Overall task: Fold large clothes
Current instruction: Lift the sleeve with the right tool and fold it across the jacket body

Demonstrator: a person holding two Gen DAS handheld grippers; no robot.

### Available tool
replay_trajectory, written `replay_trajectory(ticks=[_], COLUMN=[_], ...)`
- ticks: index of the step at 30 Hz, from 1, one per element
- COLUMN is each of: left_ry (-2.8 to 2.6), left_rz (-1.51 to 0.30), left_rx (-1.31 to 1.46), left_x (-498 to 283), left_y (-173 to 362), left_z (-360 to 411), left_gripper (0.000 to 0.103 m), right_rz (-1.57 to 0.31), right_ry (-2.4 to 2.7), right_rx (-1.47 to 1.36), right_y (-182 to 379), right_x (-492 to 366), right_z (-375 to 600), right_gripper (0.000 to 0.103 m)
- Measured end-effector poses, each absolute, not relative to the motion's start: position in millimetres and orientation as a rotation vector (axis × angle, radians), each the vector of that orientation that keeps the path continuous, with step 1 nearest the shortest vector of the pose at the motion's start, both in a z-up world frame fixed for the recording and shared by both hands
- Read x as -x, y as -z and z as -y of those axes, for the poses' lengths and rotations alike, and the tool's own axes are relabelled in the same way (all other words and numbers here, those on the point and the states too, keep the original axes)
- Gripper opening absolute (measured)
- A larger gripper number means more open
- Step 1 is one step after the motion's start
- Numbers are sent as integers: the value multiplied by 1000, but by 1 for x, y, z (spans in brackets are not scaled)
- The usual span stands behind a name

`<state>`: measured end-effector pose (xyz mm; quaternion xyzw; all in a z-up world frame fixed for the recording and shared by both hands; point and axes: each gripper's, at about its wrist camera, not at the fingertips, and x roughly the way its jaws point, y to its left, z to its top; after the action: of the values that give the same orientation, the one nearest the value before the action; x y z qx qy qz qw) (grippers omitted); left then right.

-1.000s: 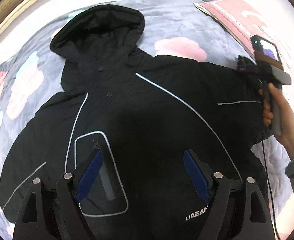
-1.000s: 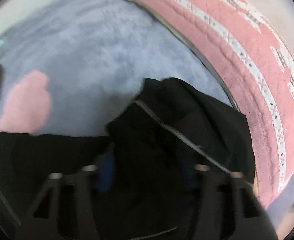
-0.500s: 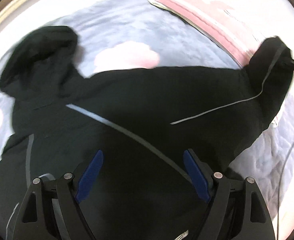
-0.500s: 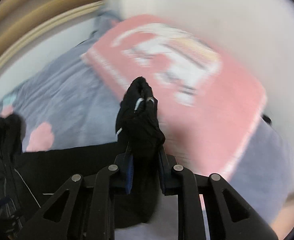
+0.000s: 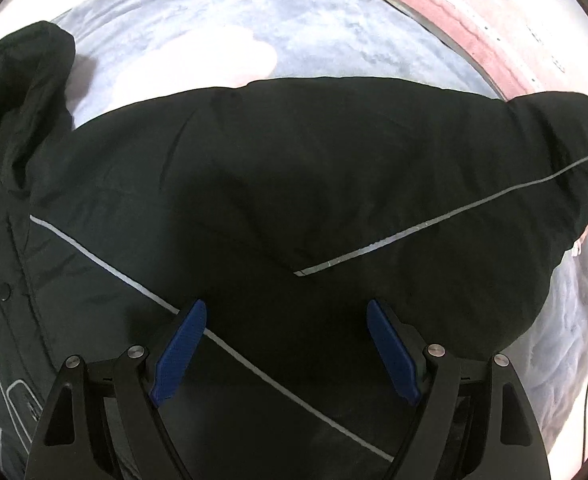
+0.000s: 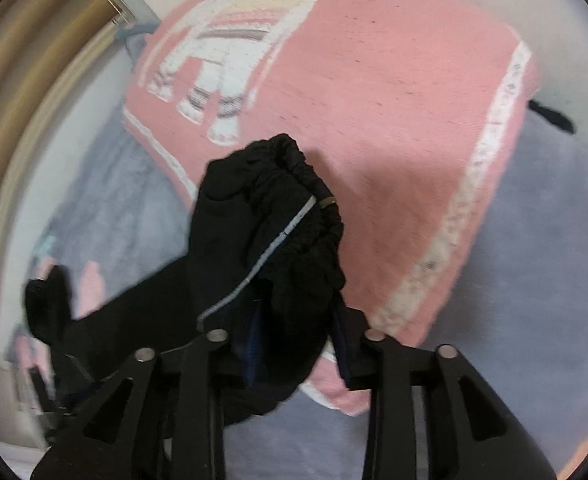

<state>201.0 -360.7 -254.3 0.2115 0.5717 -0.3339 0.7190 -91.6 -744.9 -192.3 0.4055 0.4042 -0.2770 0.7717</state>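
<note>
A black hooded jacket point(image 5: 294, 184) with thin grey piping lies front up on the bed. My left gripper point(image 5: 286, 352) is open and empty, low over the jacket's chest near the shoulder seam. The jacket's sleeve point(image 5: 533, 160) stretches out to the right, its end lifted. My right gripper point(image 6: 297, 340) is shut on the sleeve cuff point(image 6: 286, 216) and holds it up above the bed. The hood point(image 5: 18, 92) is at the far left.
A grey-blue blanket point(image 5: 254, 12) with pale pink patches covers the bed. A pink knitted throw point(image 6: 373, 92) with a white animal pattern lies on the bed's right side, under the raised cuff. A wall and wooden trim point(image 6: 22, 92) are behind.
My right gripper has lifted the cuff higher and swung it over the pink throw. My left gripper has moved right along the jacket, from the chest pocket toward the right shoulder and sleeve.
</note>
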Motion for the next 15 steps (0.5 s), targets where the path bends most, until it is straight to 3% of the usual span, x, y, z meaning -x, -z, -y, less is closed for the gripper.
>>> replay_trajectory(ticks=[5, 6, 7, 9, 14, 15], left_ry=[757, 758, 760, 766, 778, 775], left_rz=[-1270, -1274, -1278, -1280, -1271, -1271], left_rx=[-461, -456, -451, -446, -456, -452], left_x=[-201, -203, -207, -206, -207, -206], left_y=[252, 252, 253, 253, 256, 255], left_z=[358, 358, 355, 351, 350, 350], left_gripper=[83, 83, 83, 83, 83, 83], right_rz=[-762, -738, -719, -715, -817, -852], right_ry=[432, 400, 368, 346, 419, 455], right_rx=[-1010, -1018, -1016, -995, -903, -876], right_y=[189, 185, 180, 173, 174, 177], right_x=[92, 93, 93, 88, 57, 47], right_z=[742, 739, 735, 730, 730, 732], right_gripper=[44, 50, 63, 73, 72, 56])
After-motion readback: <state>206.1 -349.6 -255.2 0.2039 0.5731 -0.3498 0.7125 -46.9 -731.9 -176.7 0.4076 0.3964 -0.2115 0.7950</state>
